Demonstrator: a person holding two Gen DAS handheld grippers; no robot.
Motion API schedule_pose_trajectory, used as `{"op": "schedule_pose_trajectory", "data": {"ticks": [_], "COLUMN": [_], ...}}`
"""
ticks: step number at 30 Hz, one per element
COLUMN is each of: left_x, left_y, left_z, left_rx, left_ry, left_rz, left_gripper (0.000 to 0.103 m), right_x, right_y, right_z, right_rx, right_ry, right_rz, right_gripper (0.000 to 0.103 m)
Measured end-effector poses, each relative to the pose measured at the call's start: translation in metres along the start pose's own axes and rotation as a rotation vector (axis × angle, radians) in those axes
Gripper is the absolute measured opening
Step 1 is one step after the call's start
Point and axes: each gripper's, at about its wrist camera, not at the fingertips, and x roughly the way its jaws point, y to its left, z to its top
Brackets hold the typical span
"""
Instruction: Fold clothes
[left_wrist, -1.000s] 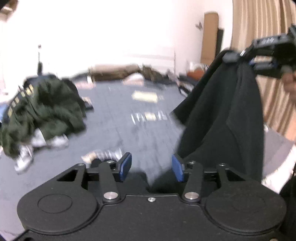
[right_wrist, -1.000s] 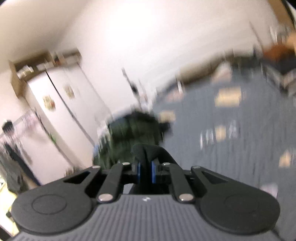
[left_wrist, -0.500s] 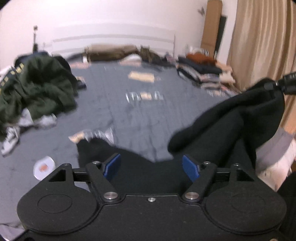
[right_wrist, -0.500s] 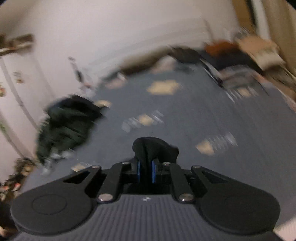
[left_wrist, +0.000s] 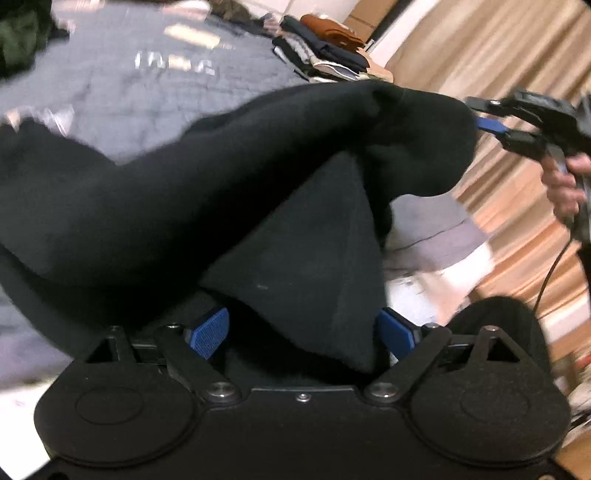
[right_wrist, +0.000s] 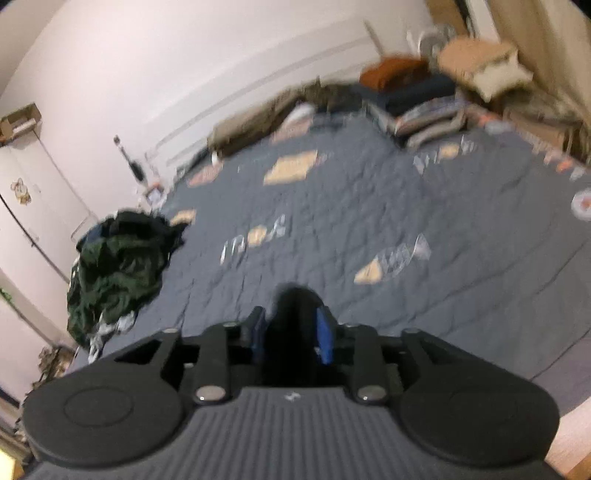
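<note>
The black garment (left_wrist: 229, 192) lies across the grey quilted bed cover (right_wrist: 369, 206), one end lifted toward the right gripper (right_wrist: 291, 328). A fold of its cloth sits between the blue pads (right_wrist: 324, 334) of that gripper, whose jaws have just been opening to a moderate gap; whether the pads touch the cloth cannot be told. The left gripper (left_wrist: 303, 330) stands well open, its jaws having just narrowed slightly, with a loose corner of the garment hanging between its pads (left_wrist: 208, 330) without being pinched. A dark green clothes heap (right_wrist: 118, 269) lies at the bed's left edge. Folded clothes (right_wrist: 417, 92) are stacked at the far side, beside tan curtains (left_wrist: 491, 55).
</note>
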Motion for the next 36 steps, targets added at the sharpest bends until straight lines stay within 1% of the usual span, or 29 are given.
{"op": "schedule_pose_trajectory", "data": {"ticks": [1, 2, 3, 4, 5, 6, 9, 10, 12, 13, 16, 17, 21, 25, 29, 31, 36], "left_x": [0.004, 0.008, 0.009, 0.01, 0.005, -0.002, -0.038, -0.05, -0.067, -0.07, -0.075, -0.075, -0.068, -0.055, -0.049, -0.047, -0.044], "left_y": [-0.001, -0.003, -0.007, -0.012, -0.016, -0.021, -0.035, -0.041, -0.054, -0.057, -0.066, -0.066, -0.069, -0.081, -0.078, -0.075, -0.07], "left_z": [0.001, 0.003, 0.005, 0.008, 0.014, 0.021, 0.06, 0.073, 0.101, 0.11, 0.135, 0.14, 0.139, 0.138, 0.136, 0.136, 0.141], "left_rx": [-0.012, -0.021, -0.014, -0.001, 0.013, 0.028, 0.04, 0.057, 0.109, 0.125, 0.164, 0.175, 0.208, 0.256, 0.268, 0.263, 0.259], "left_ry": [0.012, 0.024, 0.013, -0.007, -0.046, -0.091, -0.262, -0.313, -0.381, -0.392, -0.413, -0.408, -0.355, -0.312, -0.297, -0.294, -0.287], "left_rz": [-0.03, -0.062, -0.075, -0.081, -0.09, -0.1, -0.14, -0.137, -0.115, -0.102, -0.06, -0.048, -0.028, -0.022, -0.016, -0.012, 0.009], "left_gripper": [0.052, 0.029, 0.023, 0.021, 0.019, 0.017, 0.016, 0.016, 0.016, 0.016, 0.016, 0.016, 0.016, 0.016, 0.016, 0.016, 0.016], "right_x": [-0.009, -0.018, -0.024, -0.028, -0.031, -0.034, -0.036, -0.037, -0.036, -0.035, -0.03, -0.028, -0.014, -0.004, 0.003, 0.008, 0.02], "right_y": [0.0, 0.001, 0.001, 0.003, 0.006, 0.01, 0.028, 0.036, 0.05, 0.058, 0.083, 0.092, 0.117, 0.141, 0.16, 0.162, 0.167], "right_z": [0.003, 0.005, 0.005, 0.002, -0.001, -0.006, -0.033, -0.043, -0.067, -0.078, -0.115, -0.128, -0.166, -0.194, -0.22, -0.23, -0.253], "right_rx": [0.0, 0.004, 0.0, -0.016, -0.037, -0.059, -0.12, -0.135, -0.16, -0.177, -0.243, -0.268, -0.303, -0.366, -0.47, -0.473, -0.482], "right_ry": [-0.031, -0.056, -0.063, -0.053, -0.037, -0.021, 0.023, 0.03, 0.039, 0.046, 0.084, 0.098, 0.149, 0.152, 0.157, 0.169, 0.186], "right_rz": [-0.005, -0.001, 0.01, 0.024, 0.037, 0.053, 0.102, 0.126, 0.178, 0.194, 0.223, 0.23, 0.226, 0.188, 0.141, 0.12, 0.105], "right_gripper": [0.04, 0.043, 0.045, 0.045, 0.046, 0.048, 0.051, 0.052, 0.055, 0.056, 0.06, 0.062, 0.063, 0.063, 0.063, 0.063, 0.063]}}
